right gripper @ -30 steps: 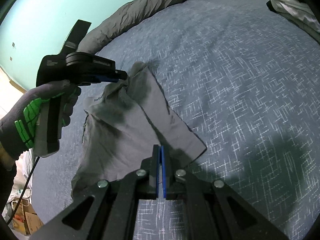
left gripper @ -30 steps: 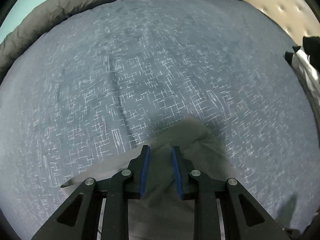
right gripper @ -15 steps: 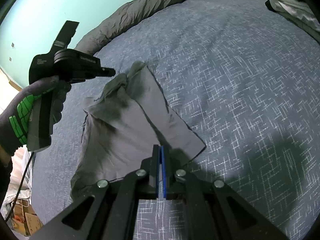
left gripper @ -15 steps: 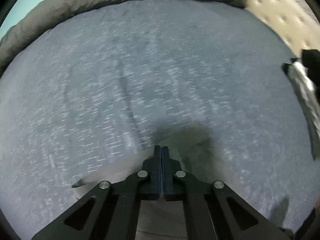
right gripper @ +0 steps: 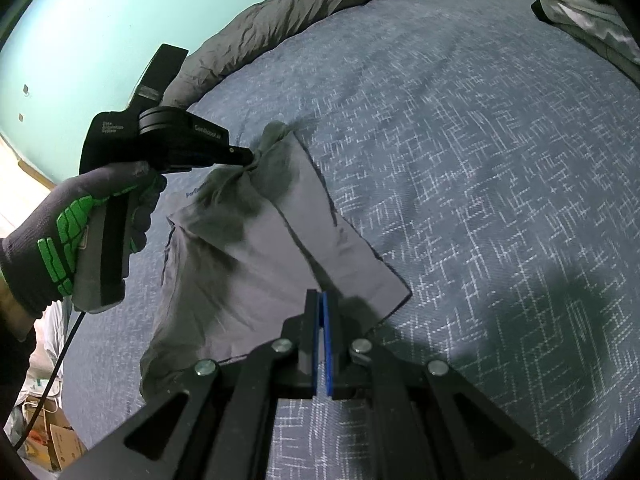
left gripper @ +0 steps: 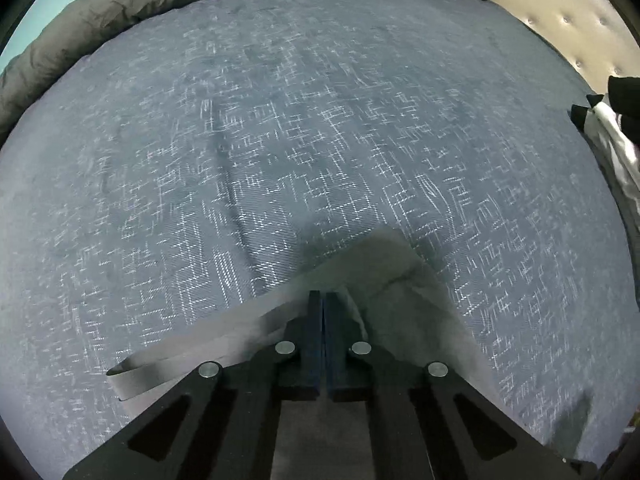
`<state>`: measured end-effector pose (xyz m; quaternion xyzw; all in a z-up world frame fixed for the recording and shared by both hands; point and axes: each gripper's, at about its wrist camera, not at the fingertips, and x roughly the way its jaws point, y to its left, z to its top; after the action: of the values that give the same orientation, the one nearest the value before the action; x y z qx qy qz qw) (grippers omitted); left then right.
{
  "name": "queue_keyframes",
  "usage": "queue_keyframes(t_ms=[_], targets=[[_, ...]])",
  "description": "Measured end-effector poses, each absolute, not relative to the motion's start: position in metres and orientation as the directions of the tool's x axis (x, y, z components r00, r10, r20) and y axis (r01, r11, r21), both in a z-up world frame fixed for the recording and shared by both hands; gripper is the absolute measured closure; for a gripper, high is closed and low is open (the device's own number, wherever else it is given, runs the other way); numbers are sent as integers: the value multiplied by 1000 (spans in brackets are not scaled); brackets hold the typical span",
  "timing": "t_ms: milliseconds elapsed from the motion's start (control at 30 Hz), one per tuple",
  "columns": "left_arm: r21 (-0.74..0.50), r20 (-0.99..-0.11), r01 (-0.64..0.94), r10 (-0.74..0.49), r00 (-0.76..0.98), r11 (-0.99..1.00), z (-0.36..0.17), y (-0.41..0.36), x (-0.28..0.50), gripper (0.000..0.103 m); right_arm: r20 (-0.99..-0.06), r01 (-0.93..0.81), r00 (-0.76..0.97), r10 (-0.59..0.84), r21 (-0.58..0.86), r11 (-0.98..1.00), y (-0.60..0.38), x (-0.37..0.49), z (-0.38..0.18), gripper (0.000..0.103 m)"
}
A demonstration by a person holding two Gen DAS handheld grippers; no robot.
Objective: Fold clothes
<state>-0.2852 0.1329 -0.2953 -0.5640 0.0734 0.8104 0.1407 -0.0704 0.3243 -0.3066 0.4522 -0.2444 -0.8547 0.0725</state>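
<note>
Right wrist view: left gripper [right gripper: 250, 157] and right gripper [right gripper: 320, 300] both pinch the grey garment [right gripper: 256, 264] closed, lifting opposite edges off the bed [right gripper: 480, 160], likely to fold it

Grey garment [right gripper: 256, 256], thin fabric w/ dark seam lines & small blue print near one edge, lies partly folded on the bed [right gripper: 480, 160], one rectangular flap laid over the rest. Far corner is bunched up & lifted off the bed, pinched in the left claw [right gripper: 250, 156]. Near edge is pinched in the right claw [right gripper: 322, 300]. Lower left part sags, wrinkled.
</note>
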Motion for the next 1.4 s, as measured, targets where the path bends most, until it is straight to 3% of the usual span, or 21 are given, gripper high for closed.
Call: queue_keyframes(t_ms=[233,400,467,500,533,600,800,900,1000,1400], targets=[[-119,-902,-310,233,-364,-943,-267,120,-284,103,-738,-104,-582,-343,485,-868,326,-67,-305,101],[-143,-908,-258,231,-351,-956,-261,104,-283,102,-739,-114,-580,-343,491,-863,329,-65,-307,101],[-134,-915,-246,215,-341,-960,-262,112,-286,98,-738,-112,-580,-345,492,-863,327,-65,-306,101],[-119,-918,-255,204,-339,-960,-264,122,-287,93,-737,-109,-580,-346,492,-864,326,-66,-306,101],[-93,-923,-268,184,-337,-959,-268,127,-285,81,-736,-107,-581,-348,492,-864,325,-66,-305,101],[-43,-929,-291,146,-340,-956,-276,138,-288,70,-736,-102,-580,-349,491,-865,323,-68,-305,101],[-7,-933,-329,125,-338,-944,-299,149,-283,72,-735,-101,-581,-349,491,-865,325,-70,-305,101],[-39,-927,-333,159,-340,-942,-297,145,-282,90,-736,-103,-581,-347,489,-866,327,-70,-307,101],[-64,-921,-331,184,-345,-942,-291,139,-281,96,-740,-113,-578,-345,491,-864,329,-69,-310,101],[-133,-866,-337,275,-418,-932,-237,131,-291,98,-725,-117,-597,-342,501,-858,335,-62,-302,101]])
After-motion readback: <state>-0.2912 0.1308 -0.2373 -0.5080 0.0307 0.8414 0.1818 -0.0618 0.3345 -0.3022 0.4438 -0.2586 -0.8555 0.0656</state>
